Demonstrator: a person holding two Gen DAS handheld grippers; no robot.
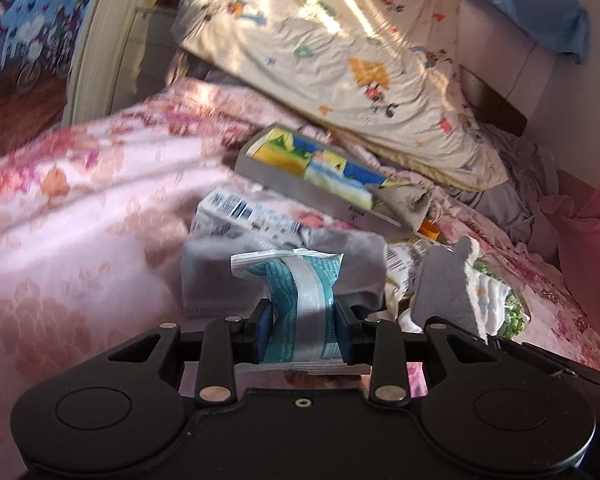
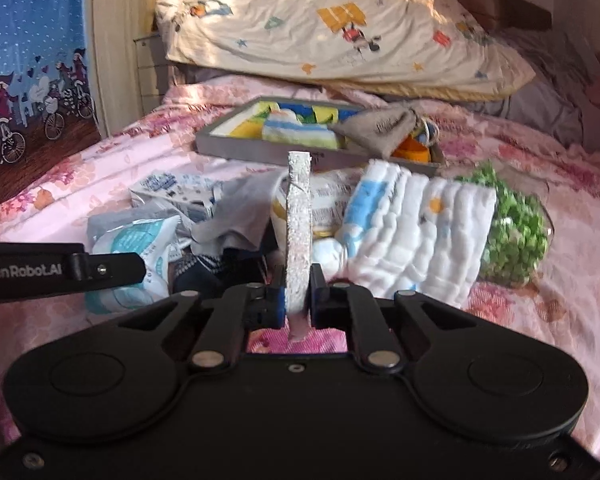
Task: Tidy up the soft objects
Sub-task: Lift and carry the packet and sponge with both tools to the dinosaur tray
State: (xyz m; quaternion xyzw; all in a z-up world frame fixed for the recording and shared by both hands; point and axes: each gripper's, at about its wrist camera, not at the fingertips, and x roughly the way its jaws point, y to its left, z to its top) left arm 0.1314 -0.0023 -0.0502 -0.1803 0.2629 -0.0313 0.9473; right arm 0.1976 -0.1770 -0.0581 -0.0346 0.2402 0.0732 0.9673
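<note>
Fingers of the left gripper (image 1: pixel 302 330) clamp a crinkled teal-and-white plastic packet (image 1: pixel 300 300) above our pink floral bedspread (image 1: pixel 80 220); the right gripper (image 2: pixel 298 300) pinches a flat grey sponge pad (image 2: pixel 299 232) upright before the grey tray (image 2: pixel 260 150).

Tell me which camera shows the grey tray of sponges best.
The right wrist view: the grey tray sits near centre, its front wall and contents facing the camera, partly hidden by the sponge in the right claw. The left wrist view shows the tray tilted, blurred and at an angle.
</note>
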